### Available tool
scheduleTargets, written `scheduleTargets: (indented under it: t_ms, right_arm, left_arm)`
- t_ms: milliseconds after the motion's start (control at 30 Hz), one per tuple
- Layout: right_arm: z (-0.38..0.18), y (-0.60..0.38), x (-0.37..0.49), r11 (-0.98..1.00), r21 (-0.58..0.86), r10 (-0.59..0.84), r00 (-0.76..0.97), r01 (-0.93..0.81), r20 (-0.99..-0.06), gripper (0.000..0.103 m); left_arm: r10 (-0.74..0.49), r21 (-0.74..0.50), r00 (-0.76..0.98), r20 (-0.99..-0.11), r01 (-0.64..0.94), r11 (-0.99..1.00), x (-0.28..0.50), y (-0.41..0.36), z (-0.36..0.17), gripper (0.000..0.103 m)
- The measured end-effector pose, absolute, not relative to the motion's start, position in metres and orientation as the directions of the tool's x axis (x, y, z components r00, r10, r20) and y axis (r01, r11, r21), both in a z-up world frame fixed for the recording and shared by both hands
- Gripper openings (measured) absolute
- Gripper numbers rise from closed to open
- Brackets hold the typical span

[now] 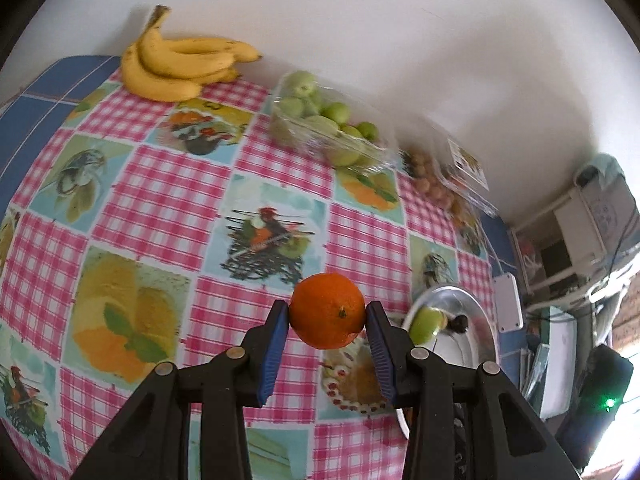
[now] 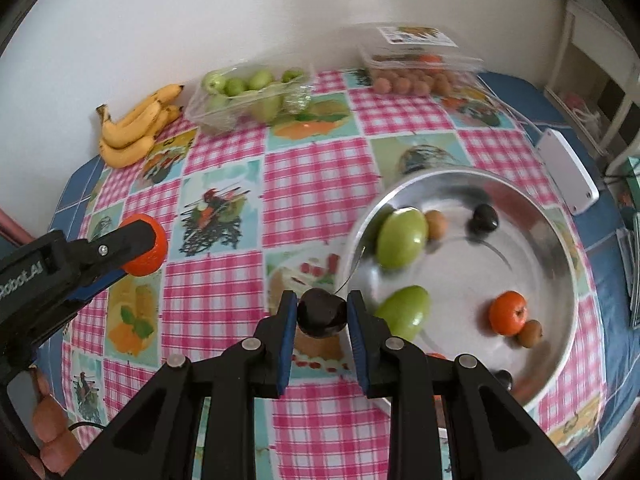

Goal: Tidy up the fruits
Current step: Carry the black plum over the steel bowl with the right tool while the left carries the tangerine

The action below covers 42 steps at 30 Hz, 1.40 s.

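My left gripper (image 1: 327,316) is shut on an orange mandarin (image 1: 327,310) and holds it above the checkered tablecloth; it also shows in the right wrist view (image 2: 142,246) at the left. My right gripper (image 2: 322,312) is shut on a dark cherry (image 2: 321,313) with a thin stem, just left of the metal bowl's rim (image 2: 560,240). The bowl holds two green fruits (image 2: 401,238), an orange fruit (image 2: 507,312), small brown fruits and dark cherries. The bowl also shows in the left wrist view (image 1: 480,320).
A banana bunch (image 1: 180,64) lies at the far left by the wall. A clear tray of green fruits (image 1: 328,128) and a clear box of small brown fruits (image 2: 416,68) stand along the wall. A white box (image 2: 568,172) lies right of the bowl.
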State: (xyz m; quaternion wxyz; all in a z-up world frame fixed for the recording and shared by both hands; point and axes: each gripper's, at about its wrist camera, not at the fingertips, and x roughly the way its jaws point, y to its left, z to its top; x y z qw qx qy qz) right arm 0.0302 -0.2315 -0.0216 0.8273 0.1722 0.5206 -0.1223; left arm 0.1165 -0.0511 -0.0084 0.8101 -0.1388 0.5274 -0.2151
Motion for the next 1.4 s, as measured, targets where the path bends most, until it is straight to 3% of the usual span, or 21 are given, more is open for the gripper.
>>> scheduleTargets:
  t_ms: [233,733,1400]
  right_arm:
    - [-0.022,-0.267,0.016,0.875,0.144,-0.073,0.419,0.463,-0.905,0.026]
    - [-0.021,-0.339,-0.024,0.75,0.203,-0.102,0.414,0.629,-0.905,0.027]
    - [-0.043,-0.339,-0.017,0.746,0.218,-0.032,0.362,0.629,-0.932,0.027]
  left_arm:
    - [-0.497,-0.425,0.341,-0.798,0.266,0.865,0.104,-0.072,-0.004,0.042]
    - [-0.505,-0.314,0.229,-0.832,0.556,0.769,0.044,-0.173,-0.022,0.042]
    - [-0.507,-0.3,0.255,-0.823,0.563,0.77,0.053,-0.187,-0.043,0.042]
